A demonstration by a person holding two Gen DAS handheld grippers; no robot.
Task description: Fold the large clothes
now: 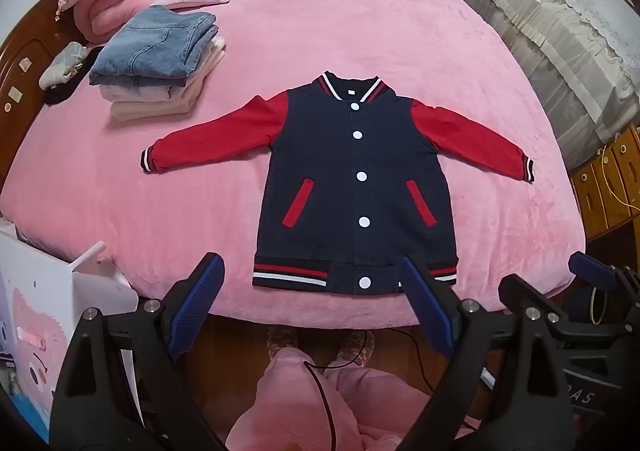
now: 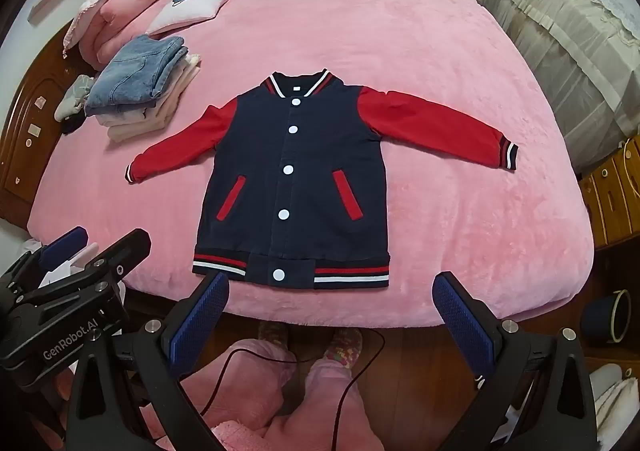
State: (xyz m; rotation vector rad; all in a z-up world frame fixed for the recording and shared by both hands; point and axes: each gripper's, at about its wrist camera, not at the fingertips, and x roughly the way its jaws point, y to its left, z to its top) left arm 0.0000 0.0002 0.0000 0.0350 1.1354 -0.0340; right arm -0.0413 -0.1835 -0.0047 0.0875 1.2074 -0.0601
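Jacket [image 1: 352, 187] spread face up on pink bed [image 1: 400, 31], close to the near edge, collar pointing away and striped hem [image 1: 296, 273] lying nearest the grippers. Buttoned down the front, smoothed flat, with left sleeve [image 1: 216, 135] and right sleeve [image 1: 472, 139] stretched out to either side, cuffs resting on the blanket. No crease, no tuck, no doubled layer anywhere in the navy body or the red arms, so judged as laid out and ready but not yet folded at all. Farther back on the bed, toward the pillows, stack of folded clothes [image 1: 160, 63] topped by denim, well apart from the jacket; probably garments already finished, though nothing here proves it. Left gripper [image 1: 312, 265] hovering above the bed edge over the hem, blue pads wide apart, nothing between them and no contact with the cloth. Right gripper [image 2: 331, 283] likewise gaping at its widest, empty, hanging over the near edge just short of the hem. Both angled steeply down toward the garment, side by side. Left to do, as far as can be judged: bring each sleeve in across the chest, then double the body from hem toward collar, then perhaps set the bundle with the stack. Likely opening move a pinch on a cuff or shoulder, one claw per side. Progress on this garment therefore at the very start, with all the folding ahead.
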